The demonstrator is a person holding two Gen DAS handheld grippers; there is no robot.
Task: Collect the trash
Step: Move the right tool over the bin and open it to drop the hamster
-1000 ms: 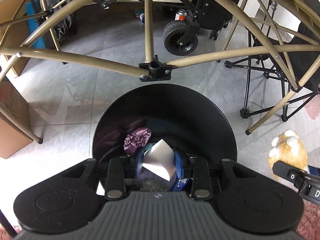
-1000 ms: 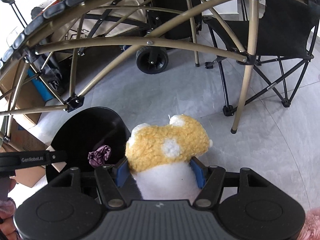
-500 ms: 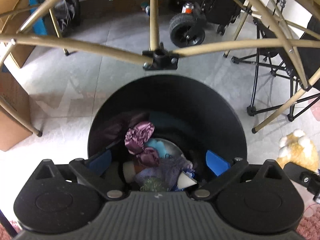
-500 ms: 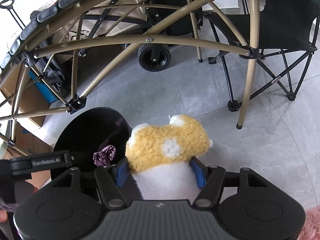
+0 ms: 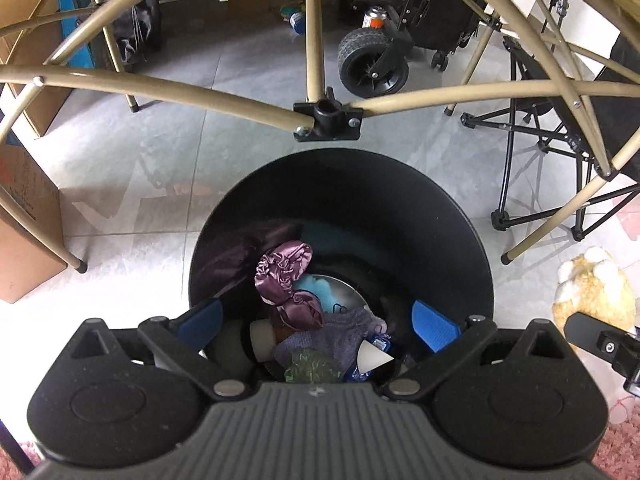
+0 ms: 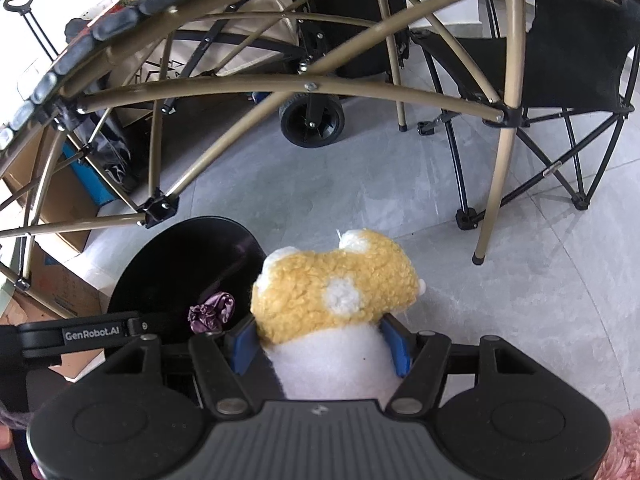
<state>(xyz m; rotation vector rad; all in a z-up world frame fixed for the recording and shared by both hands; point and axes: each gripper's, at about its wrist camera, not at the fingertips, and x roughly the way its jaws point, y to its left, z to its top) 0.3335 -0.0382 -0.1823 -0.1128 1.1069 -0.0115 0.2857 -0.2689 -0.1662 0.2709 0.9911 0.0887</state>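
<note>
A round black trash bin (image 5: pixel 452 232) stands on the grey tile floor, right under my left gripper (image 5: pixel 316 322). That gripper is open wide with nothing between its blue pads. Inside the bin lie a purple satin scrunchie (image 5: pixel 286 268), greyish cloth (image 5: pixel 340 332), a white folded paper piece (image 5: pixel 372 358) and other scraps. My right gripper (image 6: pixel 322 340) is shut on a yellow and white plush toy (image 6: pixel 336 284), held to the right of the bin (image 6: pixel 180 256). The same toy (image 5: pixel 592 284) shows at the right edge of the left wrist view.
A tan metal folding frame (image 5: pixel 328 116) arches over the bin. A black wheel (image 5: pixel 374 64) and a can (image 5: pixel 374 18) sit behind it. Folding chair legs (image 5: pixel 532 168) stand at right, cardboard boxes (image 5: pixel 28 236) at left. Pink rug (image 6: pixel 624 448) lies near me.
My left gripper opened and let go of the white paper piece, which now lies in the bin among the scraps. The right gripper kept still with the plush toy.
</note>
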